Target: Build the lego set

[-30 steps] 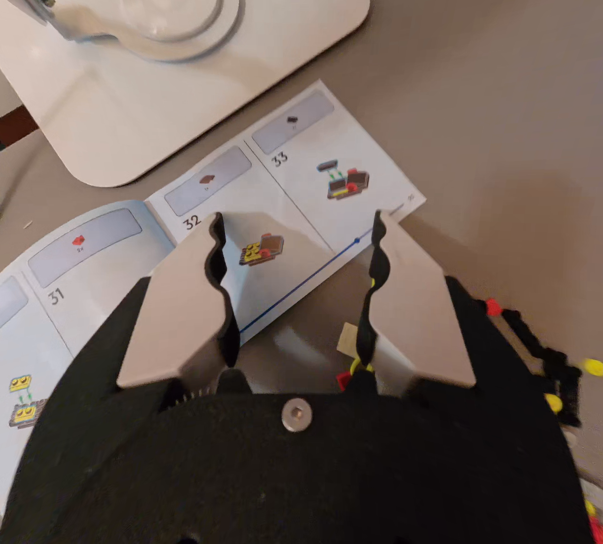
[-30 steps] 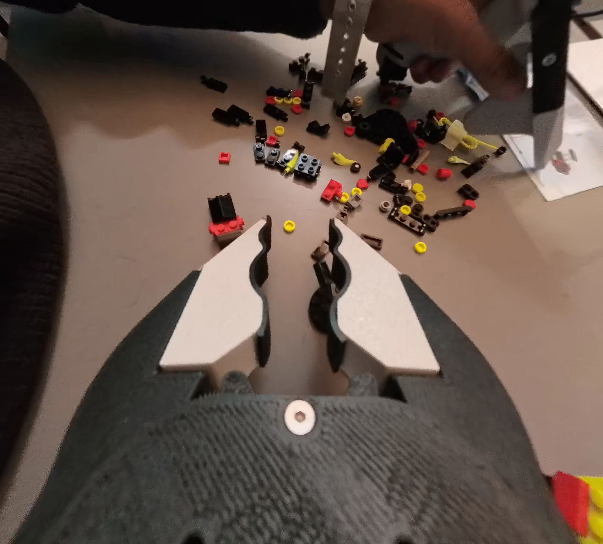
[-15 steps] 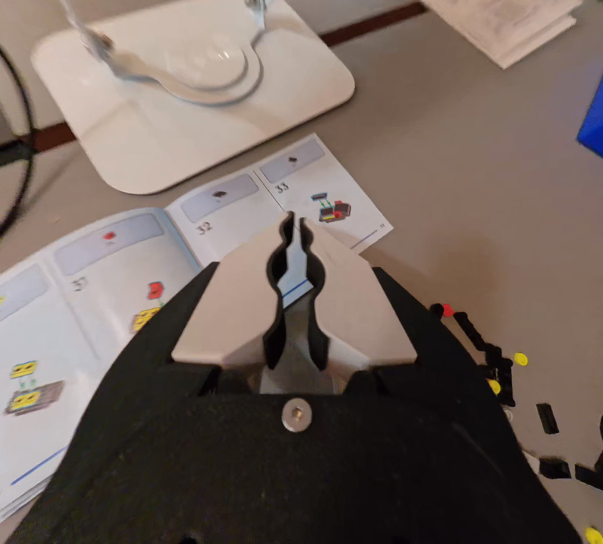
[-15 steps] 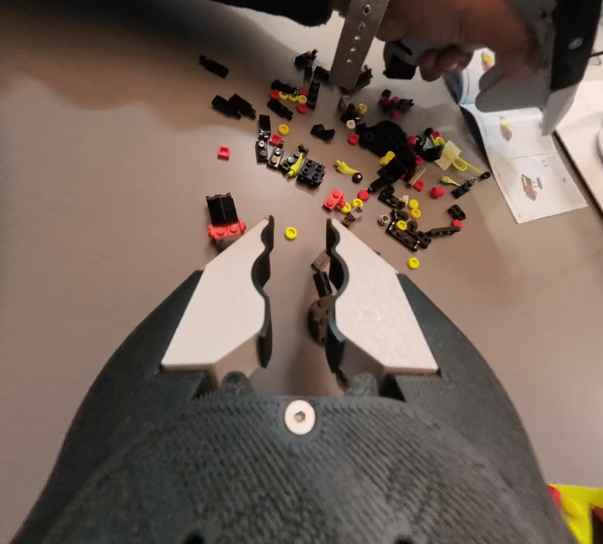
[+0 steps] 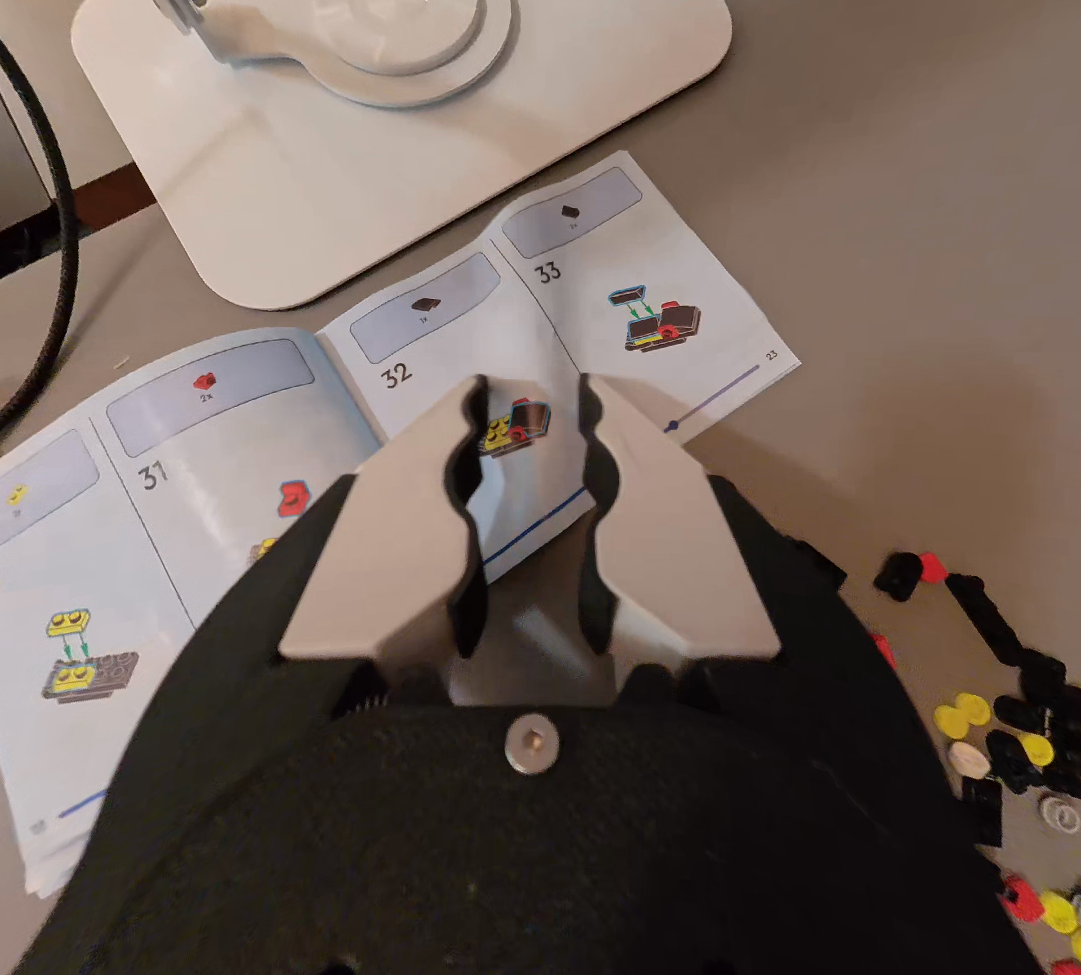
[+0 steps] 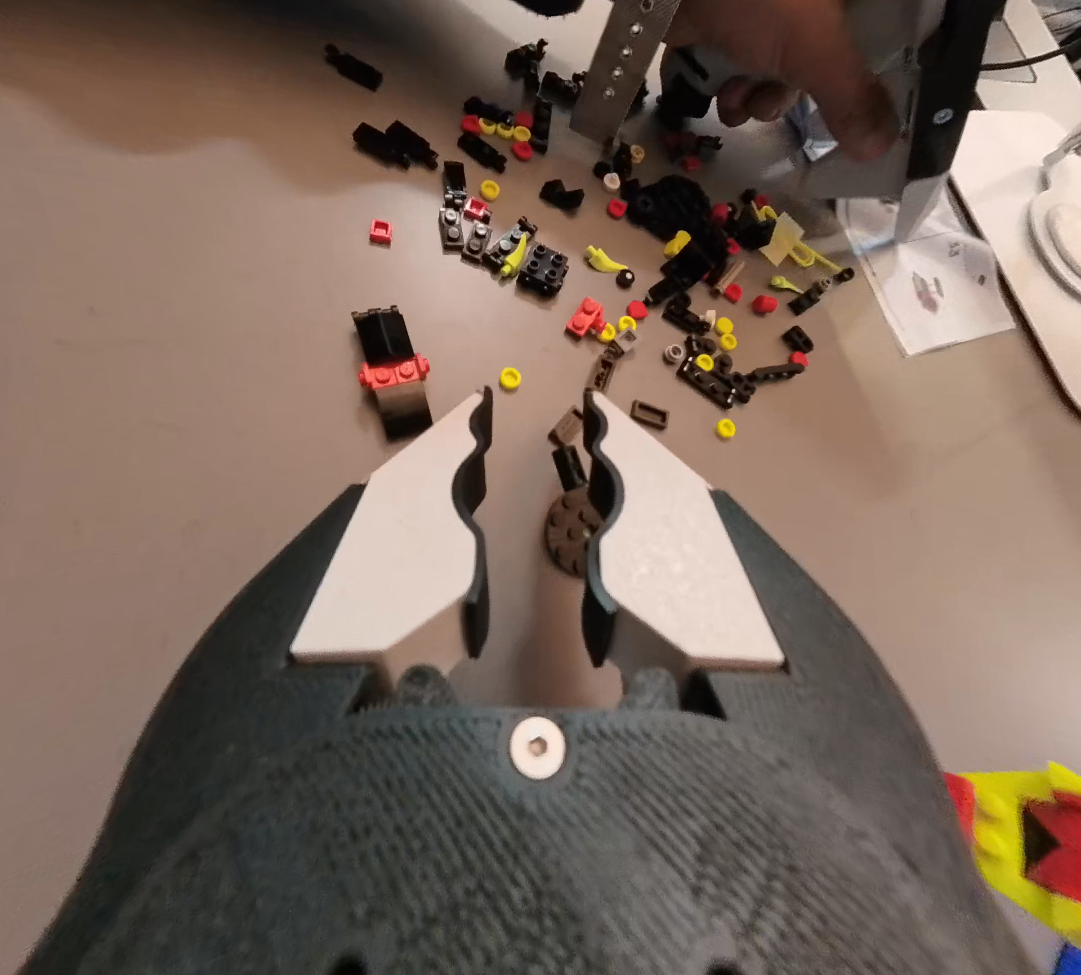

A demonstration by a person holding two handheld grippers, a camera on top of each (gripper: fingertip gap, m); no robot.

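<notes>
My left gripper (image 5: 532, 385) is open and empty, held over the open instruction booklet (image 5: 234, 455). Loose black, red and yellow Lego pieces (image 5: 994, 713) lie to its right. My right gripper (image 6: 537, 397) is open and empty, low over the table. A small black, red and brown assembly (image 6: 392, 368) stands just left of its tips. A round brown plate (image 6: 570, 529) and small dark pieces (image 6: 564, 429) lie against its right finger. The main pile of pieces (image 6: 672, 245) spreads beyond it. The left gripper (image 6: 912, 128), in a hand, shows at the top right.
A white lamp base (image 5: 409, 69) sits behind the booklet, with a black cable (image 5: 52, 221) at the far left. In the right wrist view the booklet (image 6: 936, 292) and lamp base (image 6: 1023, 257) lie at the right edge. A yellow and red object (image 6: 1023, 841) is at the bottom right. Left tips to right tips: about 25 centimeters. The round brown plate (image 6: 570, 529) is closer to my right gripper, around 5 centimeters from its tips; the left tips are 25 centimeters off.
My left gripper was wide open, closed almost fully half a second ago while lifting, and is now partly open again lower over the booklet. My right gripper has barely moved.
</notes>
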